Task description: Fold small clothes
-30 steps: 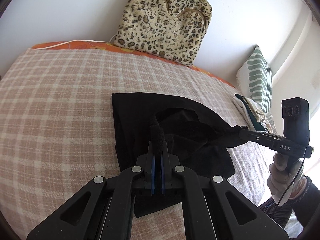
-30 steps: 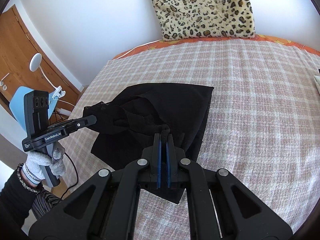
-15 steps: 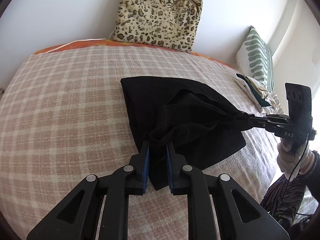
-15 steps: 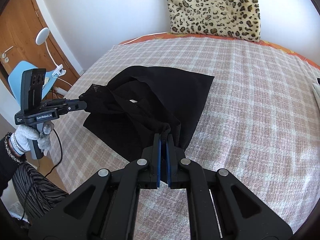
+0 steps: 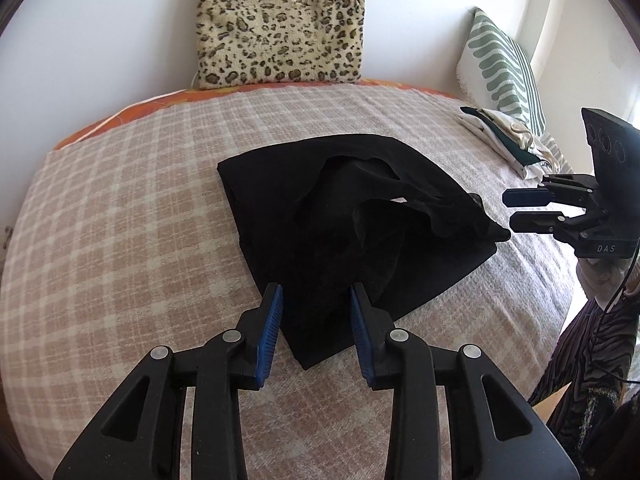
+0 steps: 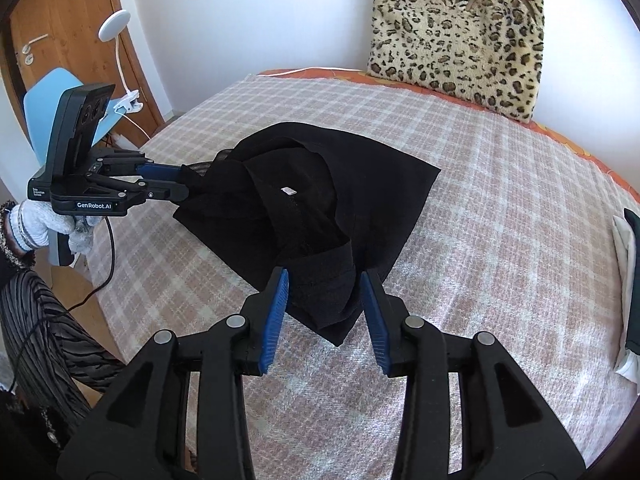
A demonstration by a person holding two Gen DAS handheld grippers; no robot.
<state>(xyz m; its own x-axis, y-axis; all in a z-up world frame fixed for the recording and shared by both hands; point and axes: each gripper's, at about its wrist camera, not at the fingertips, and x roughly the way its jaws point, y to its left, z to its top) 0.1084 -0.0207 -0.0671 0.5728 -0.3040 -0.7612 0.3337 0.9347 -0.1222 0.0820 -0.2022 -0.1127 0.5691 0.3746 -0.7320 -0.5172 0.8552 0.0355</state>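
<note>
A crumpled black fabric garment [image 5: 352,236] lies spread near the middle of a bed covered by a pink-and-cream checked blanket [image 5: 120,248], with one corner pointing at each of two handheld grippers. The left gripper [image 5: 316,300], black with blue-padded fingers, has just been opening; its jaws stand partly apart, a near corner of the garment lying between them with the pads clear of the cloth on both sides. The right gripper [image 6: 325,284], of the same make, has likewise just been opening, and its parted jaws frame the opposite corner of the garment without pressing on it. In the right wrist view, the left gripper [image 6: 168,180] reaches the garment's far edge, held by a hand in a white knitted glove [image 6: 44,220]. In the left wrist view, the right gripper [image 5: 516,210] sits just beside the cloth's pointed tip. A leopard-print plush cushion [image 5: 280,24] leans upright against the white wall at the head of the bed. A green-and-white leaf-patterned pillow [image 5: 500,64] stands at the far right corner, with a small stack of folded clothes [image 5: 504,136] just in front of it.
</note>
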